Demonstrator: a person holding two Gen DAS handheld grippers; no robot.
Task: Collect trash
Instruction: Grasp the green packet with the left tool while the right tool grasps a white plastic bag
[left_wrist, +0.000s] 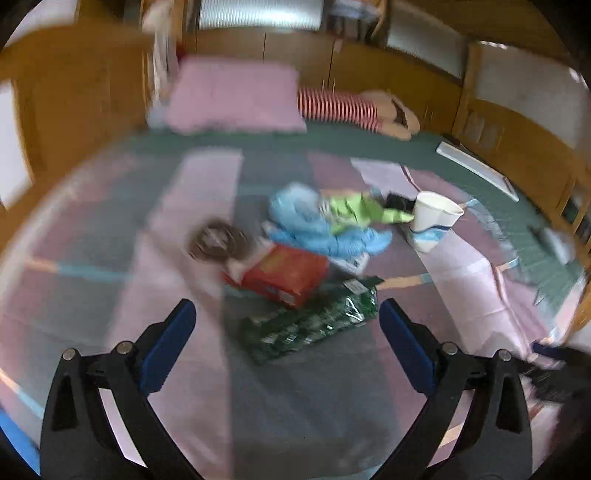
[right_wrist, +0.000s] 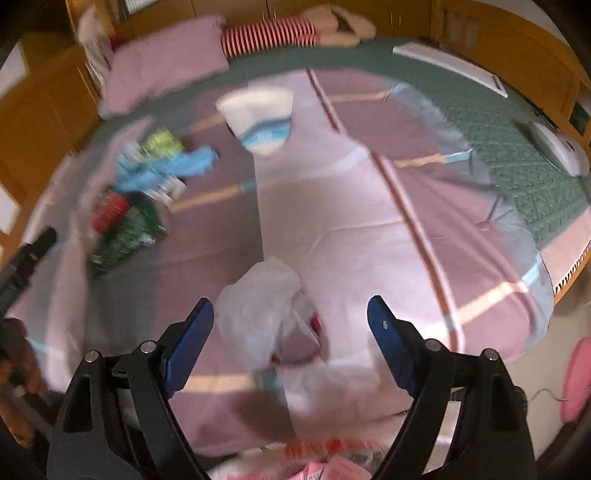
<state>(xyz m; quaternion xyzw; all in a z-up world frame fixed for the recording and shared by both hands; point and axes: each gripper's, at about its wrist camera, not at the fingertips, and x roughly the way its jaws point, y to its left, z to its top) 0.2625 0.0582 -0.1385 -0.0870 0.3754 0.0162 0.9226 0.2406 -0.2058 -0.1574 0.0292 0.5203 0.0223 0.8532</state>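
Bed (left_wrist: 110, 229) with a striped quilt, litter heaped mid-quilt for easy pickup: green wrapper (left_wrist: 310, 325), red box (left_wrist: 284, 277), paper cup (left_wrist: 432, 221). Left gripper (left_wrist: 286, 321) spread wide, empty, above the wrapper. Right gripper (right_wrist: 290, 317) released too, astride a crumpled plastic bag (right_wrist: 266, 306), probably the trash sack.

Left gripper (left_wrist: 287, 312), lower part of the frame — two matte black plastic arms with slotted cut-outs, each ending in a flat royal-blue pad (left_wrist: 173, 345). Round silver screw heads (left_wrist: 124, 346) sit at the linkage pivots, two per side. Right gripper (right_wrist: 290, 308), lower part of its frame — same build: black arms, blue pads (right_wrist: 386, 336), silver pivot screws (right_wrist: 147, 346). A small pale mark shows on the right pad. Both frames blurred.
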